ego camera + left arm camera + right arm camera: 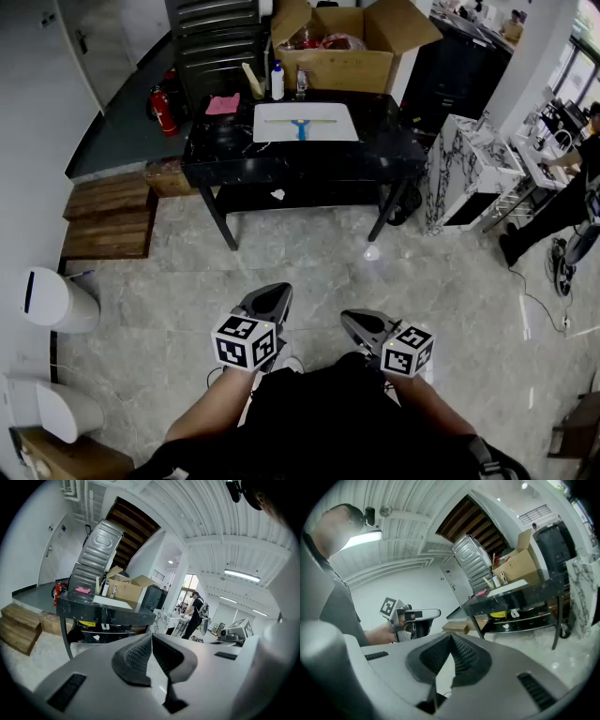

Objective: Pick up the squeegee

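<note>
Hovering well apart from black table (225, 150) bearing blue-handled squeegee (300, 127): left gripper (276, 292), right gripper (353, 321), jaws pressed together, empty.

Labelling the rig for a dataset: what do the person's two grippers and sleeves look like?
Left gripper and right gripper match: grey moulded shells, dark ribbed pads, each bearing a white cube printed with black square markers. The person wears black, forearms uncovered.

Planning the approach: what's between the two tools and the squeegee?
Head view: tiled floor, bare but for a small white spot, then the black table's near edge; the squeegee lies on a white mat.
</note>
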